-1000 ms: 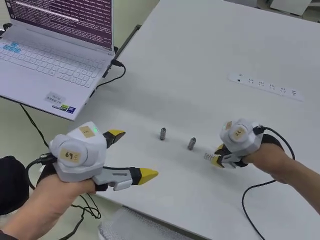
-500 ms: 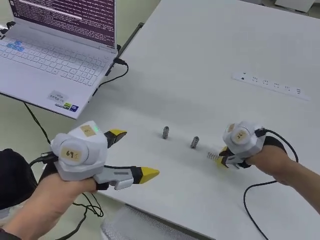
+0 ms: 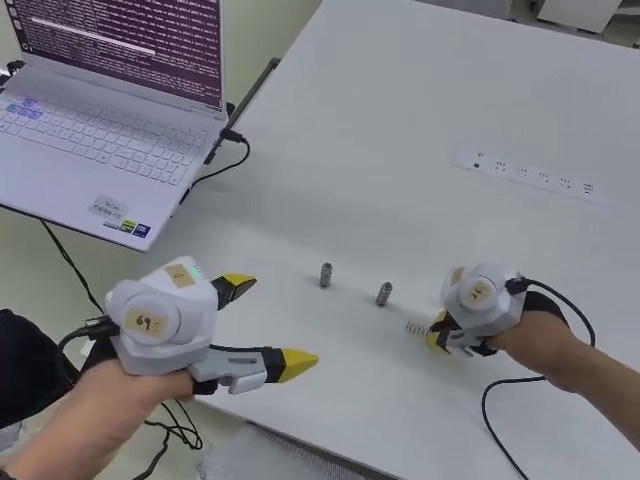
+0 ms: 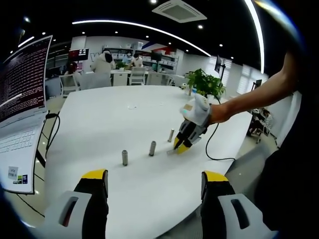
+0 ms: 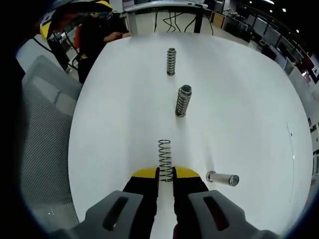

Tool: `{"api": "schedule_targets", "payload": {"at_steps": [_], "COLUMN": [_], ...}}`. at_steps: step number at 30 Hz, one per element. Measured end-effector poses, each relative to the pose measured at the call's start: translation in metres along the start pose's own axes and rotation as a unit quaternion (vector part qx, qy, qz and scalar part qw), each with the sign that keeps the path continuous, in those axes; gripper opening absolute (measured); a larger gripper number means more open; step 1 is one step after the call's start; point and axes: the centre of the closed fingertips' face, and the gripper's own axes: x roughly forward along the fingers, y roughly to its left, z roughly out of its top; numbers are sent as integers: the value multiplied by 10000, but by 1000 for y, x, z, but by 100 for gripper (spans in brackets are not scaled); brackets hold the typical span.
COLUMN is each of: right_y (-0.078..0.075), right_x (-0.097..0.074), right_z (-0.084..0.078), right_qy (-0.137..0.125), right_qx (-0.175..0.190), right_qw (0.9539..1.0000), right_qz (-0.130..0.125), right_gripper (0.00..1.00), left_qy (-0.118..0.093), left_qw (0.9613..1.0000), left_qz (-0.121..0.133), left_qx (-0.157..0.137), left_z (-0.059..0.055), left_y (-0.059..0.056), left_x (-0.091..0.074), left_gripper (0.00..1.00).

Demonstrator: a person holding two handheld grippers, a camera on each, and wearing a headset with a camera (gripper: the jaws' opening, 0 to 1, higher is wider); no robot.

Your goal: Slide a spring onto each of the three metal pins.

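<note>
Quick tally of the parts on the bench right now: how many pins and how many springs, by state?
Pins with a spring already on: 2
Bare pin: 1
Loose spring, held in the right gripper: 1
Total: 3 pins, 3 springs, 6 parts.

The right gripper [image 3: 434, 337], jaws pinched on a spring [image 3: 416, 328], has drawn back a little toward the person. The gap ahead of it has widened, so the nearer sprung pin [image 3: 383, 294] now stands slightly farther beyond the spring's free end than before. The left gripper [image 3: 268, 322], jaws apart, has crept only a touch toward the other sprung pin [image 3: 325, 275] ahead of it.
</note>
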Motion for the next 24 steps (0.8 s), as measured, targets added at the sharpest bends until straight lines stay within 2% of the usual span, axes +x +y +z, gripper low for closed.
{"api": "schedule_targets", "payload": {"at_steps": [6, 10, 16, 20, 24], "right_y": [4, 10, 23, 37, 45], "right_x": [-10, -20, -26, -29, -32], "right_z": [7, 15, 25, 33, 39], "right_qy": [-103, -128, -200, -187, -177], "right_qx": [-65, -191, -260, -403, -483], "right_qw": [9999, 9997, 9994, 9990, 9987], "right_qz": [-11, -70, -95, -63, -52], "right_gripper": [8, 8, 8, 8, 8], "left_qy": [146, 281, 357, 530, 727], "left_qw": [9994, 9980, 9963, 9922, 9863], "left_qz": [-214, -332, -457, -593, -727], "left_qx": [221, 468, 636, 955, 1291], "left_z": [-1, 0, -1, -5, -11], "left_y": [-10, -17, -23, -30, -35], "left_x": [11, 20, 33, 45, 54], "left_gripper": [69, 67, 62, 57, 53]}}
